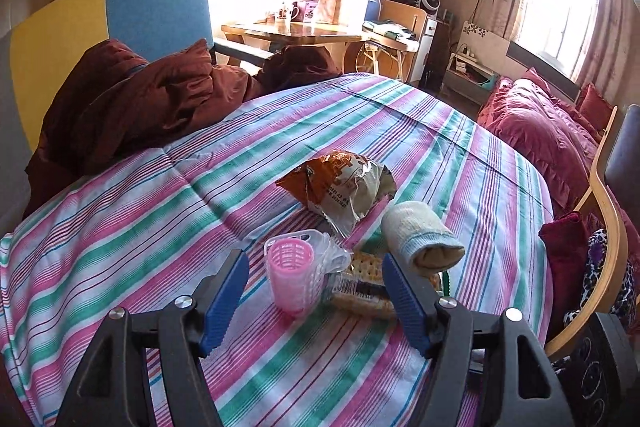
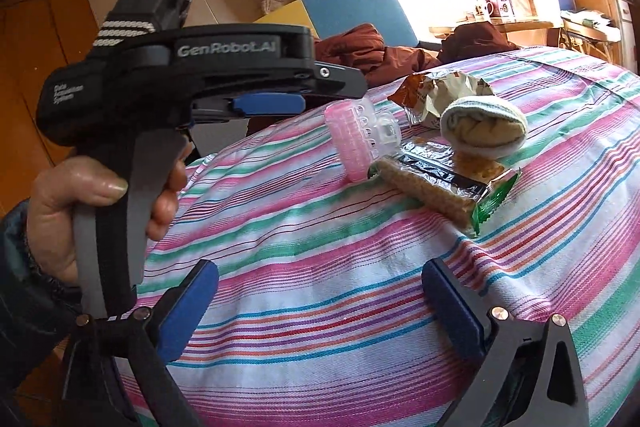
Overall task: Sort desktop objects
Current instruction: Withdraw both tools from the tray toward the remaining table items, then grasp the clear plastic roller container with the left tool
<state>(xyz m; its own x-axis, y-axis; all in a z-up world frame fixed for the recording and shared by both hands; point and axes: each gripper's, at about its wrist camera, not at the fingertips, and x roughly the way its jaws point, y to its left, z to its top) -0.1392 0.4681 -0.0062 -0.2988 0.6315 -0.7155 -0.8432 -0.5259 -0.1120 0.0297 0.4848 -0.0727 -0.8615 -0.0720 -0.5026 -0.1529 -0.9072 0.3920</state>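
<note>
Bench under striped cloth. Clutter bunched mid-bench: snack bag, sock roll, cracker pack, pink roller upright, dead ahead of left gripper, nearer, jaws apart. Right gripper farther back, jaws apart, empty.

Readable markings

The left gripper body carries "GenRobot.AI" in grey letters; smaller print on its rear housing and on the snack bag is illegible.
</note>
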